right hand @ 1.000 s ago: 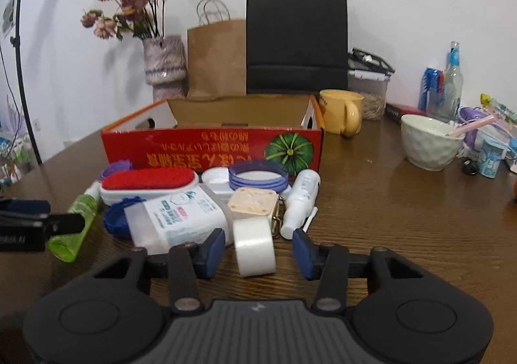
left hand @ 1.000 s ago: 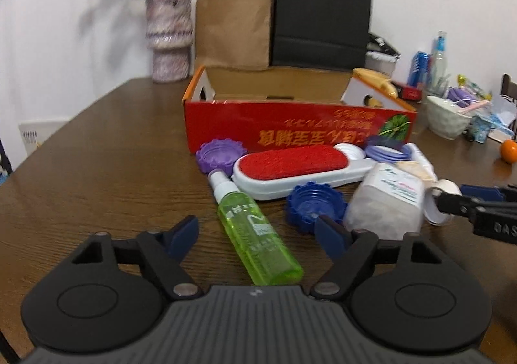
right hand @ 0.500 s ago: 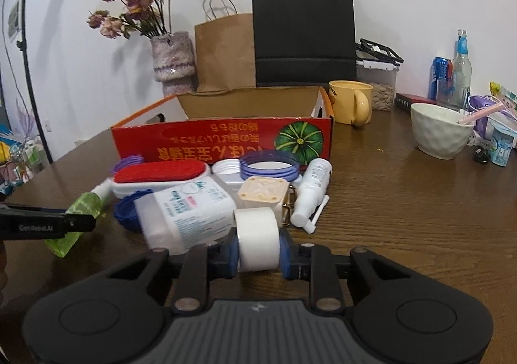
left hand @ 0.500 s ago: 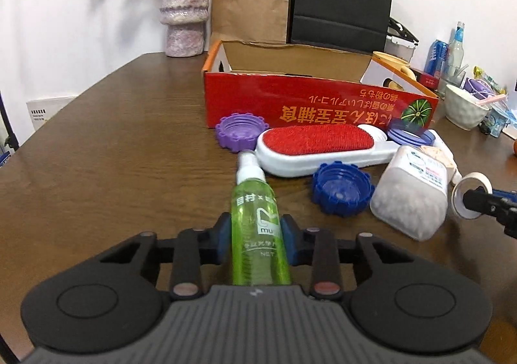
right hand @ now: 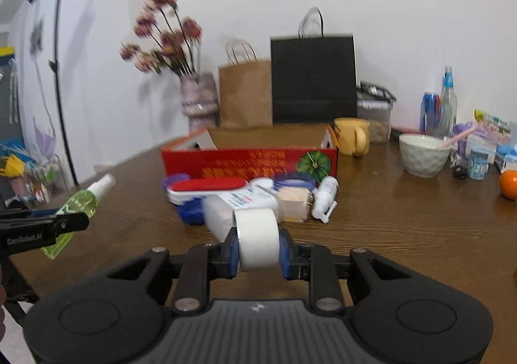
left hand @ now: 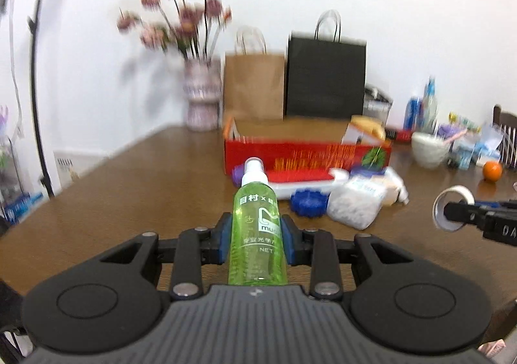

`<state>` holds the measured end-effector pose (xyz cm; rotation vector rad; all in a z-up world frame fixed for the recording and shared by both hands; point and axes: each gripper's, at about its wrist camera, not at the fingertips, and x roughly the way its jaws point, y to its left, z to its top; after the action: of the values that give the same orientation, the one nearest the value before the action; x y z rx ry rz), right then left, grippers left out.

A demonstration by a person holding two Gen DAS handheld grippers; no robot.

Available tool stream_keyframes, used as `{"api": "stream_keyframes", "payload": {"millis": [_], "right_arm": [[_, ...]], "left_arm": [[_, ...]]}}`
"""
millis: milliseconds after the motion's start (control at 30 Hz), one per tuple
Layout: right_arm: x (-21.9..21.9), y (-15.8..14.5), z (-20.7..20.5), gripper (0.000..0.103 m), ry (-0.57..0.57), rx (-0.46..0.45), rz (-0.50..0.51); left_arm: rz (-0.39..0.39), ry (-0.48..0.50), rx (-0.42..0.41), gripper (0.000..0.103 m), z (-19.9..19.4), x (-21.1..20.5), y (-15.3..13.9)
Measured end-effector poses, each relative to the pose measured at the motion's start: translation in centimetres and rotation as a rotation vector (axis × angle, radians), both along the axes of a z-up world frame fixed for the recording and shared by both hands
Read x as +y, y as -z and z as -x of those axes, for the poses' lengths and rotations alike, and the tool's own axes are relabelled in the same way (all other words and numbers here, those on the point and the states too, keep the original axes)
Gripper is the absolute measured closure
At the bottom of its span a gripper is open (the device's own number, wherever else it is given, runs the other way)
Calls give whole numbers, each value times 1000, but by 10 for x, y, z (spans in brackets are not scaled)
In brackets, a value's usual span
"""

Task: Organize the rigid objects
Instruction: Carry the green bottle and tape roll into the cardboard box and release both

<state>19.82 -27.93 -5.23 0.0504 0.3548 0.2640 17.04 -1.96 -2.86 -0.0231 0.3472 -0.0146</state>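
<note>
My left gripper (left hand: 257, 239) is shut on a green spray bottle (left hand: 257, 228), lifted off the table with its white cap pointing away from me. The right wrist view shows that same bottle (right hand: 76, 207) held up at the left. My right gripper (right hand: 258, 247) is shut on a white tape roll (right hand: 257, 238), also raised; the roll (left hand: 450, 212) shows at the right edge of the left wrist view. Ahead stands an open red cardboard box (right hand: 248, 159). In front of it lie a red-topped white brush (right hand: 210, 189), a blue lid (left hand: 307, 199), a white labelled bottle (right hand: 239, 205) and a small white spray bottle (right hand: 324, 197).
Behind the box stand a vase of dried flowers (right hand: 197, 102), a brown paper bag (right hand: 245, 92) and a black paper bag (right hand: 313, 76). A yellow mug (right hand: 352, 136), white bowl (right hand: 423, 154), drink bottles (right hand: 447, 105) and an orange (right hand: 509, 184) crowd the right side.
Both grippers closed, the left on the green bottle and the right on the tape roll. Both then lifted them and drew back from the pile.
</note>
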Motion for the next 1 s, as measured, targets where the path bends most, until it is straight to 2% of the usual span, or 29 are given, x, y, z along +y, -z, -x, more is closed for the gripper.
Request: {"api": "stream_keyframes", "payload": {"millis": [167, 300, 367, 500, 700, 1000], "right_arm": [[1, -7, 55, 79, 43, -90, -36], [3, -8, 98, 79, 63, -155, -77], [3, -7, 116, 79, 56, -177, -108], [10, -5, 145, 79, 49, -208, -97], [15, -7, 157, 79, 41, -224, -68], [15, 1, 146, 79, 52, -200, -80]], "left_arm": [[8, -8, -93, 71, 62, 0, -13], [33, -15, -159, 71, 99, 9, -16], [16, -26, -195, 71, 114, 10, -17], [11, -25, -208, 71, 142, 10, -20], [34, -7, -182, 71, 145, 9, -16], [13, 0, -189, 71, 142, 6, -10]]}}
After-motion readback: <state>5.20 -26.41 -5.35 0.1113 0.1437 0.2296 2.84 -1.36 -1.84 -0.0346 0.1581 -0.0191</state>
